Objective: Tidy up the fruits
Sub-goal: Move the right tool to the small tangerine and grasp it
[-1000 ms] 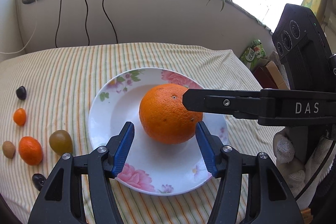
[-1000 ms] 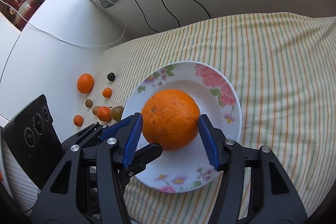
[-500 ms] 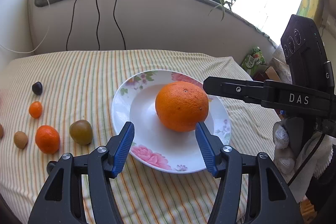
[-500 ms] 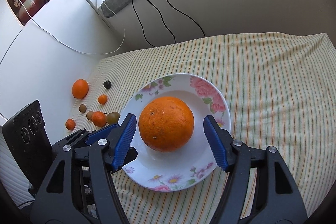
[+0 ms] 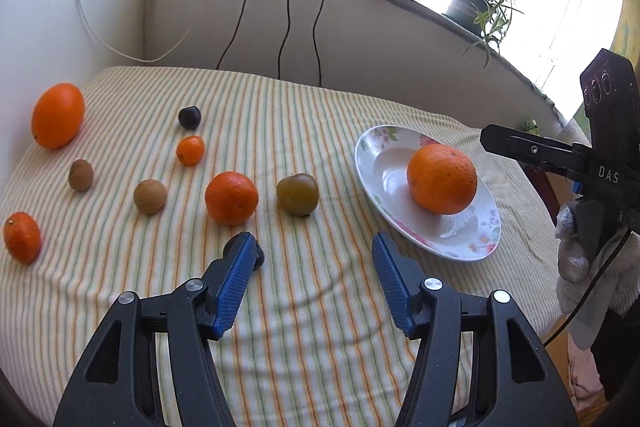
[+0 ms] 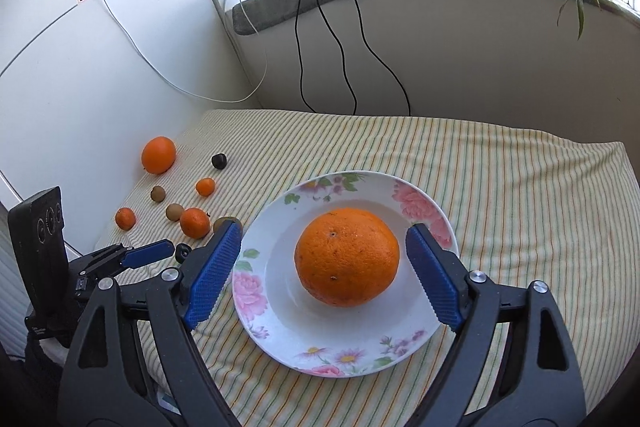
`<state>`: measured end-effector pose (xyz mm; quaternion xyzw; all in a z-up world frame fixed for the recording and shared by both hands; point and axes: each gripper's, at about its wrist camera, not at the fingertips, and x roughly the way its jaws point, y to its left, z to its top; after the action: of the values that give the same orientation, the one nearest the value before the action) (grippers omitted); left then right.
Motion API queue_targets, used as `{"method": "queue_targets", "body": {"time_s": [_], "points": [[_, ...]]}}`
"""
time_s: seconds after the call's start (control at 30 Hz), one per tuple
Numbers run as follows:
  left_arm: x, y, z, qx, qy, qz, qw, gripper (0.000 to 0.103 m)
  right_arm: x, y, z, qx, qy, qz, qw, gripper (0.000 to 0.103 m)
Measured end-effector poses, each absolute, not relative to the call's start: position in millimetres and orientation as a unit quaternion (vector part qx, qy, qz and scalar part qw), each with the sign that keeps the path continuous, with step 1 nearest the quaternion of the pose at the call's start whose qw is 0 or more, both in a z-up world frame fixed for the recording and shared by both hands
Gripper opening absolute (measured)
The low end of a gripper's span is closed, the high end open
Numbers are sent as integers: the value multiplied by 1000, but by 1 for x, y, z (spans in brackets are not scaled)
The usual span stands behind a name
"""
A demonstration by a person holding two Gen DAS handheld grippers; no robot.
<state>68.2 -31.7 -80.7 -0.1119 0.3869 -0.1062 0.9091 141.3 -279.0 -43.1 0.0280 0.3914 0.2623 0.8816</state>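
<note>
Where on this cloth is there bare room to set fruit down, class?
Free: the cloth right of the plate, and the strip between plate and back wall. The plate holds only the big orange. Crowded: the left, with small fruits.

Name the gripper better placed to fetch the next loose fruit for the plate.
Left. The left gripper is open over the cloth beside the loose fruits, nearest the green-brown fruit. The right gripper, just opened, flanks the big orange on the plate.
</note>
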Motion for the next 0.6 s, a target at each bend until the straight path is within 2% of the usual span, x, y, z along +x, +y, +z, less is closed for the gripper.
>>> {"method": "queue_targets", "body": {"time_s": [0.33, 0.4, 0.47, 0.6], "points": [[67, 1, -99, -139, 398, -77, 903, 59, 144, -223, -41, -19, 405, 319, 856, 87], [69, 3, -102, -141, 402, -81, 901, 52, 146, -211, -42, -24, 410, 334, 848, 87], [69, 1, -105, -139, 405, -83, 900, 51, 150, -199, -44, -28, 417, 344, 841, 87], [73, 3, -108, -141, 408, -87, 898, 48, 157, -174, -51, -33, 437, 369, 820, 76]]}}
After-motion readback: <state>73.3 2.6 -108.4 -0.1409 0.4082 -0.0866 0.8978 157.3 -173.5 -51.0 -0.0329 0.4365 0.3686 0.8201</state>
